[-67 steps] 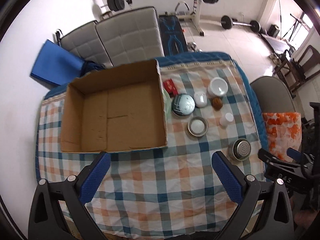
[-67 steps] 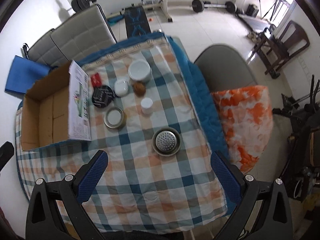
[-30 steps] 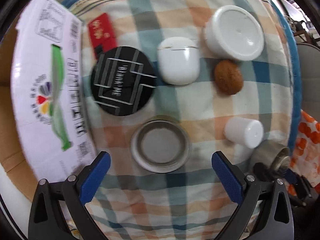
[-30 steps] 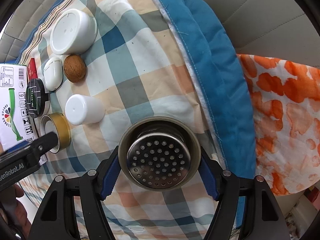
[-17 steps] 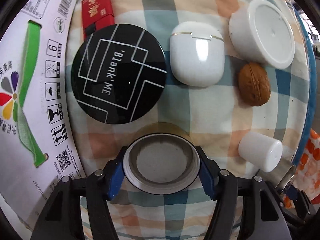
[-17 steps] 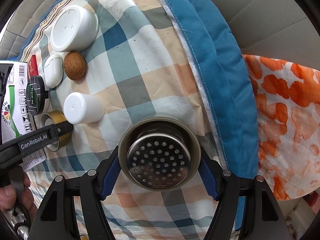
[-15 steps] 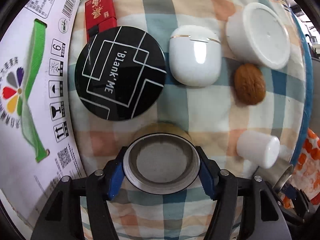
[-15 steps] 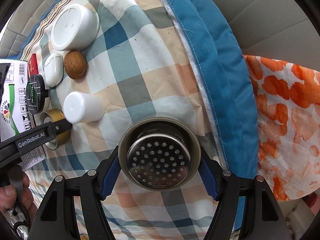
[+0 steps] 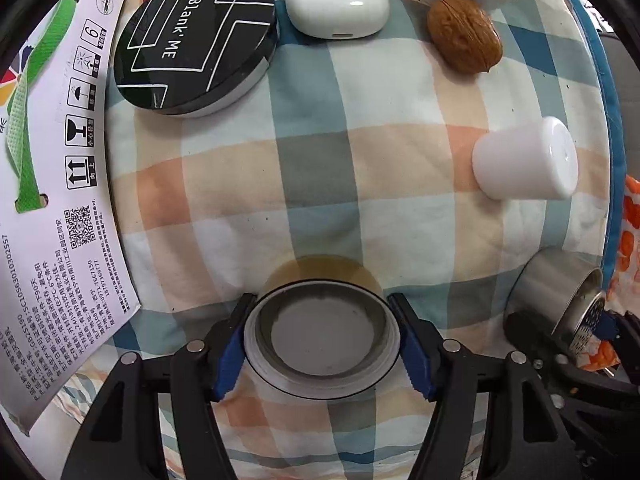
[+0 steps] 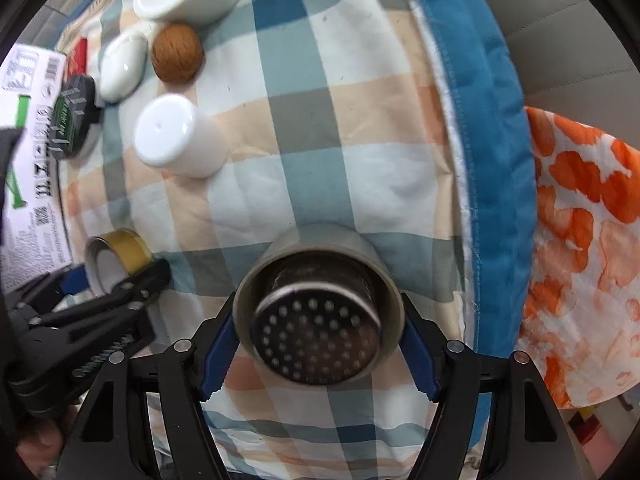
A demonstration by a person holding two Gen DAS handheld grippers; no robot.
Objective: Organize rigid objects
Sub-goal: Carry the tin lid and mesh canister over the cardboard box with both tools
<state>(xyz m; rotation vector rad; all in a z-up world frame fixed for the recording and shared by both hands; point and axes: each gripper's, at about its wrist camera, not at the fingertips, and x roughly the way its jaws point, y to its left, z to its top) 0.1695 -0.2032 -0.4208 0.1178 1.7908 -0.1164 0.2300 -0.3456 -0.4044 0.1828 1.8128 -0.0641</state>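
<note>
Left hand-held gripper [image 9: 322, 342] clamped on gold tin [image 9: 322, 338], jaws having just eased slightly, pads at both sides. Ahead: black round case [image 9: 196, 36], white earbud case [image 9: 338, 4], walnut [image 9: 464, 36]; white cap [image 9: 524, 160] ahead-right. Right hand-held gripper [image 10: 316, 334] clamped on steel strainer cup [image 10: 316, 320] over checked cloth [image 10: 304, 160] on counter.
</note>
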